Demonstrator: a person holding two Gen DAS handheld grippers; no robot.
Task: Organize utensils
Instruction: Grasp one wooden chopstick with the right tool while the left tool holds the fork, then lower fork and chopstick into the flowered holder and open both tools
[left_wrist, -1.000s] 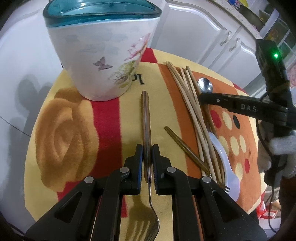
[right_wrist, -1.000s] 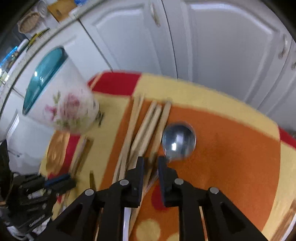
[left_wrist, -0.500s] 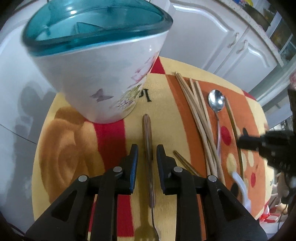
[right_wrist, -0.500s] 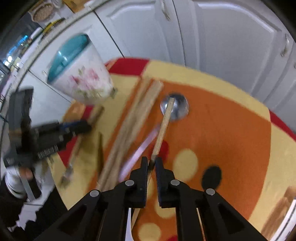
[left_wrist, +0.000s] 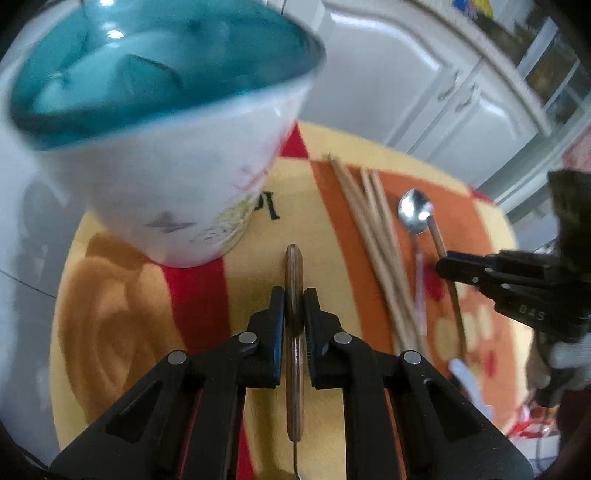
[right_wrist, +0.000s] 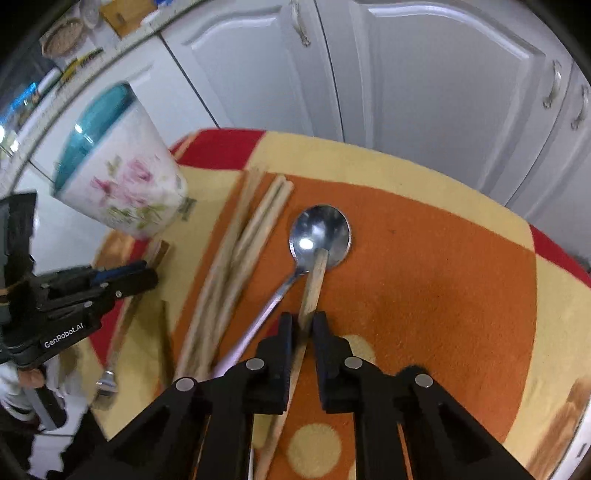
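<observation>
A fork with a wooden handle (left_wrist: 293, 269) sits between the pads of my left gripper (left_wrist: 294, 295), whose jaws are closing on that handle; its tines (right_wrist: 107, 380) hang low in the right wrist view. Just ahead stands the flowered utensil holder (left_wrist: 177, 177) with a teal inside. My right gripper (right_wrist: 302, 319) is shut on one wooden chopstick (right_wrist: 316, 280), whose tip lies over the bowl of a metal spoon (right_wrist: 321, 229). Several more chopsticks (right_wrist: 240, 251) lie in a bundle to the left of the spoon.
Everything rests on a round table under a yellow, red and orange cloth (right_wrist: 424, 277). A white plastic spoon (left_wrist: 465, 373) and a dark loose chopstick (right_wrist: 166, 332) lie nearby. White cabinet doors (right_wrist: 406, 74) stand behind the table. A gloved hand (left_wrist: 569, 354) holds the right gripper.
My left gripper loosened and gripped the fork handle again nearer its end, and the holder now looms closer. My right gripper closed on one chopstick and drew it away from the bundle.
</observation>
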